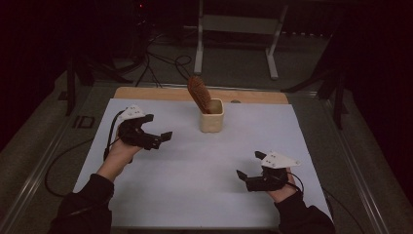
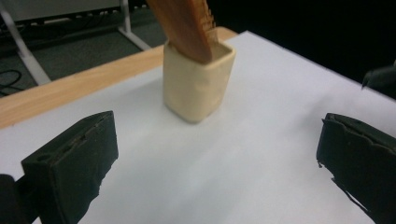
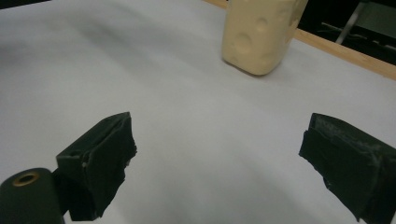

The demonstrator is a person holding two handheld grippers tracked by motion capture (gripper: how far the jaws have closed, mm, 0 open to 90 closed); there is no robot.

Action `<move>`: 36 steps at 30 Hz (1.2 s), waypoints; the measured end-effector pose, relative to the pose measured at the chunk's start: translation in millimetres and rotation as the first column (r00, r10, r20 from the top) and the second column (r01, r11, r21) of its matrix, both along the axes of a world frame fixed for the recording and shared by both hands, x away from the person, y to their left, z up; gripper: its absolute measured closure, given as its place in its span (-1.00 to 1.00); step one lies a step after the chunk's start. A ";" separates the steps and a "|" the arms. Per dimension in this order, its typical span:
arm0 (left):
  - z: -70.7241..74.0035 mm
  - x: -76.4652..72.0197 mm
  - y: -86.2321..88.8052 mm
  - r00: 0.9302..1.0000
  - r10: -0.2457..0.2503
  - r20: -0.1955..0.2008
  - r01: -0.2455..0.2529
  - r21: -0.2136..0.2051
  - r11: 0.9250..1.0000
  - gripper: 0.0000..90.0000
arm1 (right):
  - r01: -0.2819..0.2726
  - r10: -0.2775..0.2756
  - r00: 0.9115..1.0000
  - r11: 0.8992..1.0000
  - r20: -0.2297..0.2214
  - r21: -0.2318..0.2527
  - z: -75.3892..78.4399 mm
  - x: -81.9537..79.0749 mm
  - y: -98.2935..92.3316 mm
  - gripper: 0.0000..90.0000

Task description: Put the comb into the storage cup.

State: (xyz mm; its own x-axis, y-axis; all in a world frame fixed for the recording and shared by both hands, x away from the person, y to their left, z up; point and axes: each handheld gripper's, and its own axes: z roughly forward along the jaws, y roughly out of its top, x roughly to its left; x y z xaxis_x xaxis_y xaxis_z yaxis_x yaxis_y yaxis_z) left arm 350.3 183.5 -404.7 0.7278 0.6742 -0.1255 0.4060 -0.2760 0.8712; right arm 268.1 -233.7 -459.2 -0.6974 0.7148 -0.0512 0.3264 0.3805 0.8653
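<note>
A cream square cup (image 1: 212,117) stands upright on the white sheet (image 1: 195,165) toward the back centre, with a brown wooden hairbrush (image 1: 198,94) leaning in it, bristle head up. The cup (image 2: 198,84) and brush (image 2: 184,25) lie ahead of my left gripper (image 1: 158,131), which is open and empty to the cup's left. My right gripper (image 1: 247,168) is open and empty at the front right, with the cup (image 3: 261,32) some way ahead of it.
A wooden board edge (image 1: 146,92) runs along the back of the sheet. Beyond the table stand a metal frame (image 1: 234,34) and loose cables (image 1: 160,63) on the floor. The surroundings are dark.
</note>
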 end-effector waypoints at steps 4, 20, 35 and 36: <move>-13.7 -11.2 6.7 1.000 -0.005 -0.008 0.005 0.003 1.000 -1.00 | 0.006 -0.006 1.000 1.000 -0.010 0.010 -1.2 0.1 -1.3 -0.81; -68.2 -57.6 39.1 1.000 0.008 -0.022 -0.007 0.042 0.999 -1.00 | 0.014 -0.014 0.999 1.000 -0.030 0.009 -8.1 -0.4 -10.6 -0.82; -92.6 -103.8 63.4 0.999 0.047 -0.006 -0.047 0.079 0.996 -1.00 | 0.013 -0.014 0.999 1.000 -0.050 -0.010 -18.8 -2.6 -18.9 -0.81; -93.4 -106.7 64.7 0.999 0.049 0.002 -0.049 0.080 0.996 -1.00 | 0.016 -0.017 0.998 1.000 -0.055 -0.010 -20.0 -2.7 -19.0 -0.81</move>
